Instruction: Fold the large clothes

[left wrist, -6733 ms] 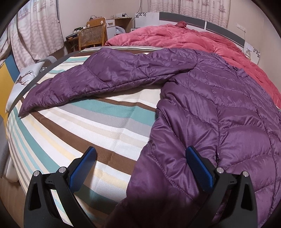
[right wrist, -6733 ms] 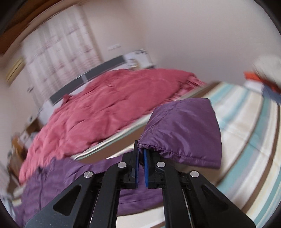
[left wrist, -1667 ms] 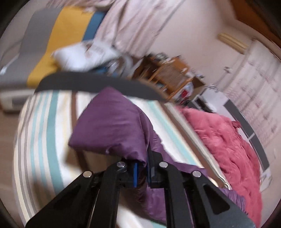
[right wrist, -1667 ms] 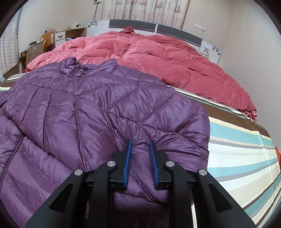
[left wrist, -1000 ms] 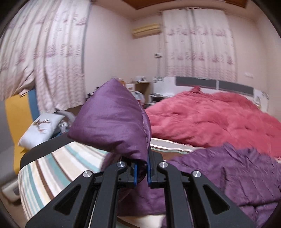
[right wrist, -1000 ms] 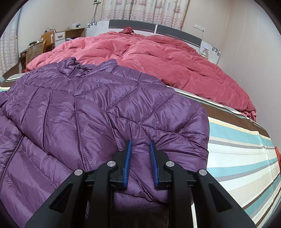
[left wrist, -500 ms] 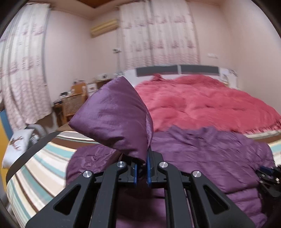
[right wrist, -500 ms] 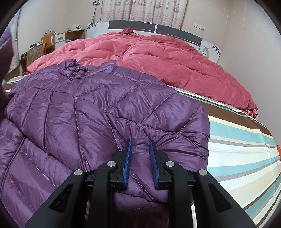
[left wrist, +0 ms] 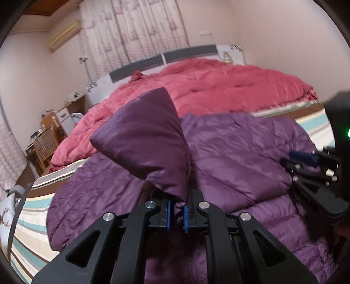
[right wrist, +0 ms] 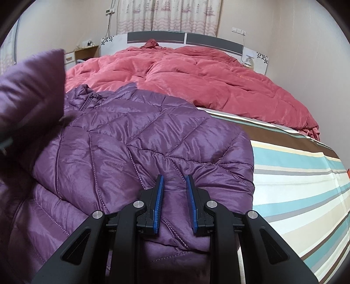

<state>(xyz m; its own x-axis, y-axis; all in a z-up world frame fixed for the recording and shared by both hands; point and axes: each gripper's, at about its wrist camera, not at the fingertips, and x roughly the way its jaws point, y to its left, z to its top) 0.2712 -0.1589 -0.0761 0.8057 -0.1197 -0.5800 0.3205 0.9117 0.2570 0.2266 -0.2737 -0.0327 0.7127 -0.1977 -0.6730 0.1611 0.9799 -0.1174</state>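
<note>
The purple jacket point(right wrist: 153, 139) lies spread on the striped bed sheet point(right wrist: 301, 174), the red quilt point(right wrist: 196, 78) at twelve o'clock. The left gripper point(left wrist: 176, 213) is clamped on a raised sleeve point(left wrist: 151, 139). The right gripper point(right wrist: 174, 205), at three o'clock, hovers over the jacket with its tongs apart.

You face pale pink walls point(right wrist: 306, 43) and patterned curtains point(right wrist: 168, 15) above a grey-and-white headboard point(right wrist: 183, 37). A red quilt point(right wrist: 196, 72) covers the bed's far half; a striped sheet point(right wrist: 306, 179) shows at its right edge. At the left wall you have a wooden desk point(left wrist: 74, 104), a cane-backed chair point(left wrist: 46, 139) and an air conditioner point(left wrist: 64, 33).
</note>
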